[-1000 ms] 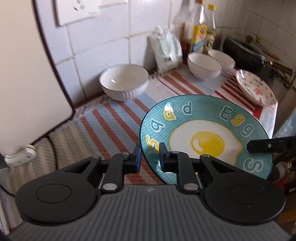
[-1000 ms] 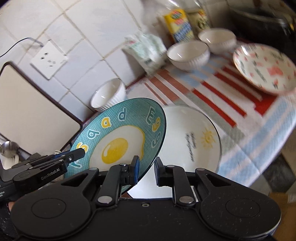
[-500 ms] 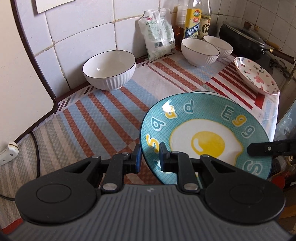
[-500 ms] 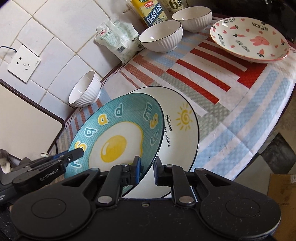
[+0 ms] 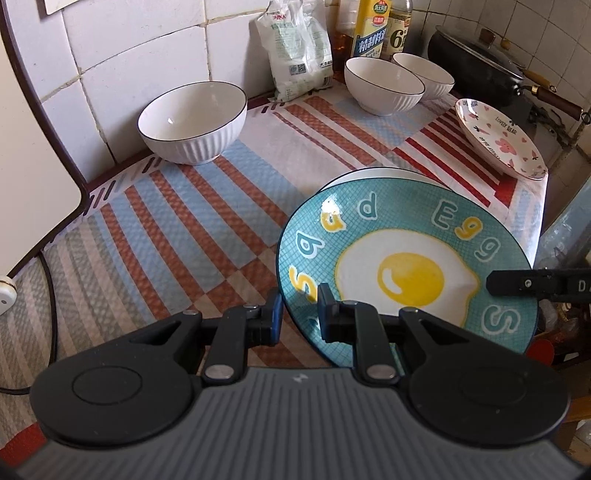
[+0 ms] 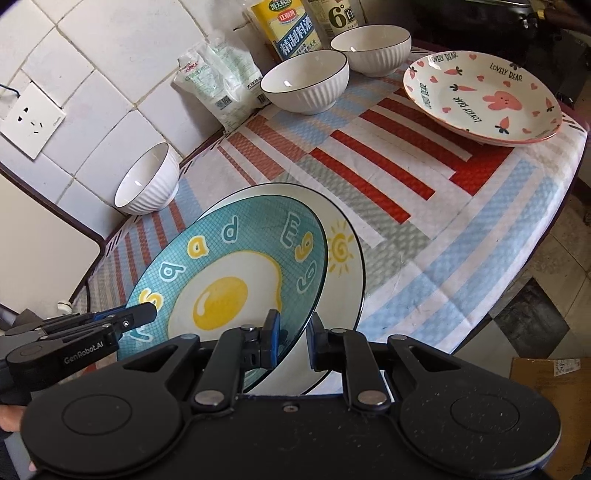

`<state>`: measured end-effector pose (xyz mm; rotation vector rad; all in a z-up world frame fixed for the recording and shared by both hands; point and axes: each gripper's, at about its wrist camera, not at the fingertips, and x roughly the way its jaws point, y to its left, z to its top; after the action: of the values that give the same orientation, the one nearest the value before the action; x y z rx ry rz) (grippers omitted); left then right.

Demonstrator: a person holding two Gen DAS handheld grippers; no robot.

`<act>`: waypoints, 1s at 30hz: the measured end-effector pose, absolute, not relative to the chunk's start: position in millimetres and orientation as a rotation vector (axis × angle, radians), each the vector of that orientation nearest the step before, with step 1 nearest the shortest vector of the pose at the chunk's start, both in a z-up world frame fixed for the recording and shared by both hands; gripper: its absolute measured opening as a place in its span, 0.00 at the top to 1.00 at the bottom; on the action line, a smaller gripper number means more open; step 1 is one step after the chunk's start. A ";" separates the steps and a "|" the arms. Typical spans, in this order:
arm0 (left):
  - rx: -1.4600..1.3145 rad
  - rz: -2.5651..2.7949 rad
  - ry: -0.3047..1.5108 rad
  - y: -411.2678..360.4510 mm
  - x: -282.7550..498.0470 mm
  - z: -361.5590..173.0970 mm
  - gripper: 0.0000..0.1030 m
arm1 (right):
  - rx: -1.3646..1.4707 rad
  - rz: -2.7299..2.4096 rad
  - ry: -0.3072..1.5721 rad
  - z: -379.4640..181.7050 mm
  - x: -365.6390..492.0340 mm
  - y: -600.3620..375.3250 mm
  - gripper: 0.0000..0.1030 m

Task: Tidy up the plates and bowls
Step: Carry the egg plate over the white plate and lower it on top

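Observation:
A teal plate with a fried-egg print [image 5: 406, 273] [image 6: 229, 280] is held by both grippers over a white sun-print plate [image 6: 343, 254], whose rim shows behind it [image 5: 376, 171]. My left gripper [image 5: 298, 317] is shut on the teal plate's left rim. My right gripper [image 6: 293, 338] is shut on its opposite rim. A white ribbed bowl [image 5: 192, 122] [image 6: 147, 181] stands by the tiled wall. Two more white bowls [image 5: 384, 85] [image 6: 306, 81] stand at the back. A pink rabbit plate [image 5: 498, 138] [image 6: 480, 96] lies at the far right.
A striped cloth [image 5: 184, 221] covers the counter. A white packet [image 5: 295, 48], oil and vinegar bottles [image 5: 369, 29] and a black wok [image 5: 480, 74] line the back. A white appliance [image 5: 33, 155] stands at the left. The counter edge drops off at the right [image 6: 535, 266].
Both grippers have carried the teal plate forward and lower, so it now sits closer over the white sun plate. Both grips are unchanged.

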<state>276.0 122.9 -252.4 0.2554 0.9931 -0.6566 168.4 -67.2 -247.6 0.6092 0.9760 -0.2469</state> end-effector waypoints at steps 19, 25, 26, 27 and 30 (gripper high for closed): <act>0.309 -0.611 1.202 98.8 293.3 -268.2 0.83 | 0.441 -0.368 1.156 -245.6 197.0 -55.7 0.72; 0.280 -0.592 1.207 102.5 294.2 -270.1 0.83 | 0.370 -0.373 1.183 -246.8 200.7 -46.7 0.66; 0.286 -0.591 1.206 101.7 293.8 -269.7 0.83 | 0.366 -0.374 1.184 -246.9 201.1 -46.0 0.66; 0.292 -0.588 1.206 101.1 293.3 -269.2 0.83 | 0.365 -0.377 1.185 -247.2 201.4 -45.4 0.64; 0.304 -0.570 1.211 98.2 292.4 -268.1 0.83 | 0.322 -0.388 1.174 -248.2 202.7 -39.7 0.60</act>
<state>292.4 98.2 -268.1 0.3035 1.2109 -0.5701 202.7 -39.7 -248.2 0.3218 1.1740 -0.3883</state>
